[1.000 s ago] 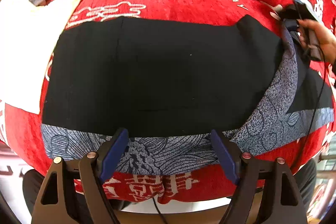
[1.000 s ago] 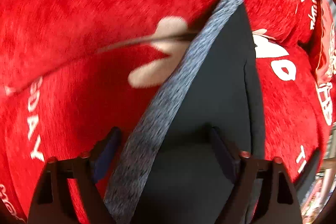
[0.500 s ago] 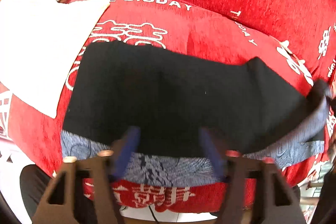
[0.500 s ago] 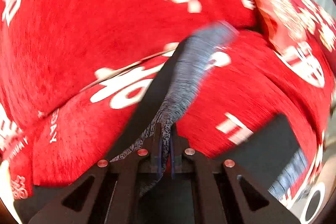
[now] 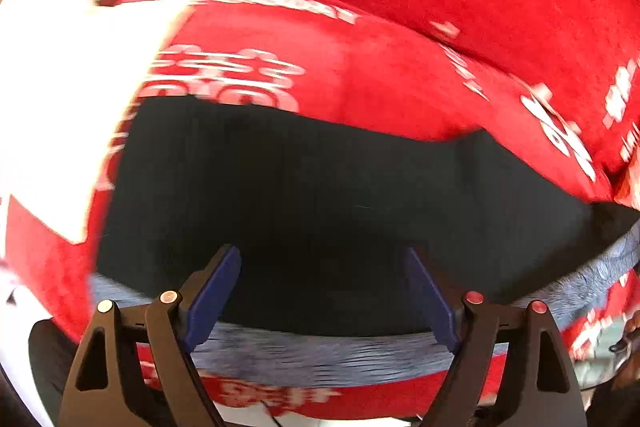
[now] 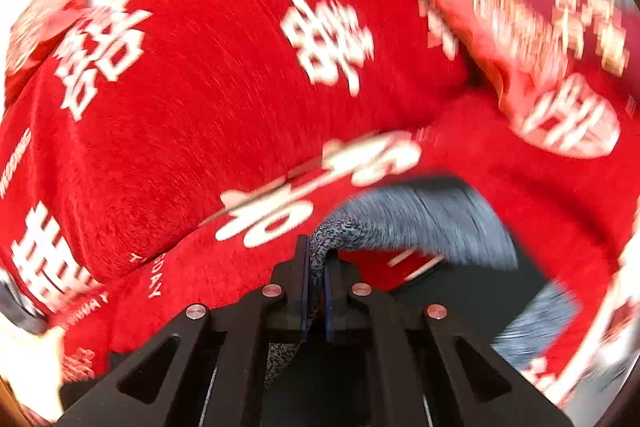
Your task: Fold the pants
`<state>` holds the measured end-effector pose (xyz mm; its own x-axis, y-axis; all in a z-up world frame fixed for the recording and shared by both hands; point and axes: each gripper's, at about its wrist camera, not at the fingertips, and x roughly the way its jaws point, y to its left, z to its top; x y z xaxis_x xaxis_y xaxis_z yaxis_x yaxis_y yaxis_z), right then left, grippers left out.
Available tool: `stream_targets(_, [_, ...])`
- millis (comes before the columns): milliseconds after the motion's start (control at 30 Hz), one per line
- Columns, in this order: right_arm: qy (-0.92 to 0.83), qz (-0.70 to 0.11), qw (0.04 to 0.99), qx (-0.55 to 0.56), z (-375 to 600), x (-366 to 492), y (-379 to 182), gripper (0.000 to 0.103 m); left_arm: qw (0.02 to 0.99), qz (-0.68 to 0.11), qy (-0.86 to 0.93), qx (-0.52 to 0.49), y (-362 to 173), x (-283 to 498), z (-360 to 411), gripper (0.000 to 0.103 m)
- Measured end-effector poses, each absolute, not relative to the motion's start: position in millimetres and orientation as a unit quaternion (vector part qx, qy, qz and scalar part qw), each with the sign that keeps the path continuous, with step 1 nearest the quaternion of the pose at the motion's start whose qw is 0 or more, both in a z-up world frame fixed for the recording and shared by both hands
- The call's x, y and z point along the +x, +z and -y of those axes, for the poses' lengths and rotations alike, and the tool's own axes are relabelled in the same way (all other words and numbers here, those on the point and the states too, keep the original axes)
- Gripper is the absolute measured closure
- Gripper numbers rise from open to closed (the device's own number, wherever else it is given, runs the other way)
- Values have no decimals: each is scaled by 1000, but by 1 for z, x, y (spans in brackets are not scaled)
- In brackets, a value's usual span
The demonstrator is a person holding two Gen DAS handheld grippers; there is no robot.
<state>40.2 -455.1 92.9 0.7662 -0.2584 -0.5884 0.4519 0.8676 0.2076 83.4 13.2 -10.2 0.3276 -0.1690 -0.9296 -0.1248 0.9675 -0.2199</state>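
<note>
While the right gripper (image 6: 316, 291) pinches the pants (image 5: 320, 195) and the left gripper (image 5: 320, 291) opens empty, thin fabric may slip free.

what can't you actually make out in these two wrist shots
- Left wrist view: the right end of the pants runs off the frame edge, so the right gripper's hold is not seen there.
- Left wrist view: the left gripper is opening above the cloth; nothing pinched, but motion blur hides any contact.
- Right wrist view: the right gripper pinches the grey patterned band; blur smears its print.
</note>
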Motion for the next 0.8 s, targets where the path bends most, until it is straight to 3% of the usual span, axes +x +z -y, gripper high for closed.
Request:
stream_targets(200, [-233, -274, 923, 136, 445, -5, 106, 97, 791, -609, -55, 8, -32, 101, 90, 18])
stream_targets(300, [-234, -295, 915, 145, 459, -4, 92, 97, 797, -600, -33, 51, -39, 98, 102, 11])
stream_targets(433, [-240, -326, 910, 88, 471, 16, 68, 97, 788, -615, -22, 16, -43, 88, 60, 10])
stream_targets(500, [-236, -337, 908, 85, 475, 21, 58, 97, 784, -621, -5, -4, -47, 82, 35, 0])
stream_targets(600, [-236, -341, 906, 88, 482, 22, 50, 97, 775, -630, 4, -42, -51, 72, 2, 0])
stream_targets(800, [-230, -313, 919, 65, 475, 6, 70, 97, 779, -625, 0, -52, -39, 80, 18, 0])
